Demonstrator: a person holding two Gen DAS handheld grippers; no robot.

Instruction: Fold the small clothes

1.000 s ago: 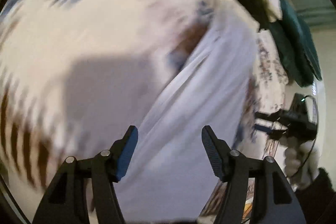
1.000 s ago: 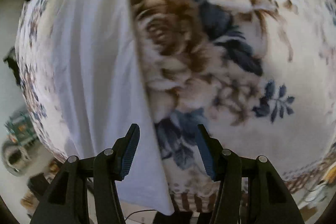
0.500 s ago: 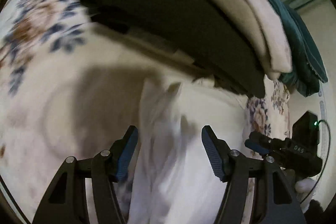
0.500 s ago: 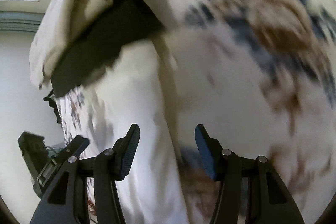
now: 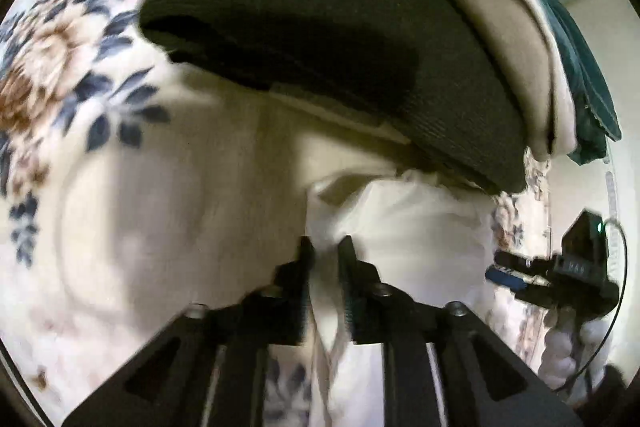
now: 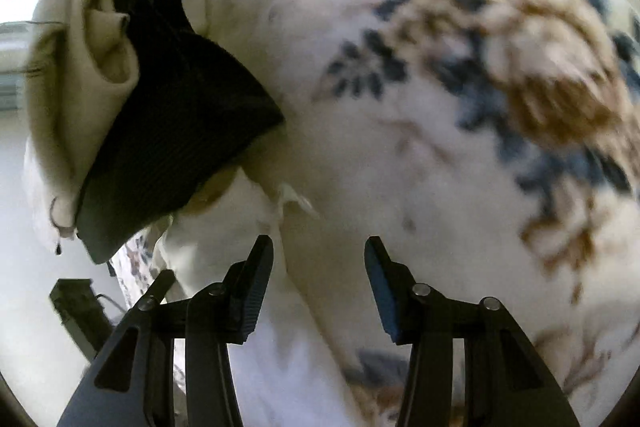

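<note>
A white garment [image 5: 420,227] lies on the floral bedspread [image 5: 80,75], its far end tucked under a dark folded garment [image 5: 340,39]. My left gripper [image 5: 326,247] is closing its jaws, and a raised fold at the white garment's left corner fills the narrow gap between the pads. In the right wrist view the white garment [image 6: 224,223] runs down the left side. My right gripper [image 6: 318,251] stands open over its right edge, with the left fingertip [image 6: 262,251] above the cloth and bedspread between the fingers. The right gripper [image 5: 552,275] also shows at the right of the left wrist view.
A stack of clothes sits at the far end: the dark folded garment [image 6: 172,139], a cream cloth [image 5: 516,7] on it and a teal garment [image 5: 588,87] behind. A gloved hand [image 5: 560,347] holds the right gripper. The bedspread [image 6: 480,107] spreads wide to the right.
Both grippers have swept along the white garment to its far end by the stack. The left jaws have narrowed from wide open onto a fold of the white cloth.
</note>
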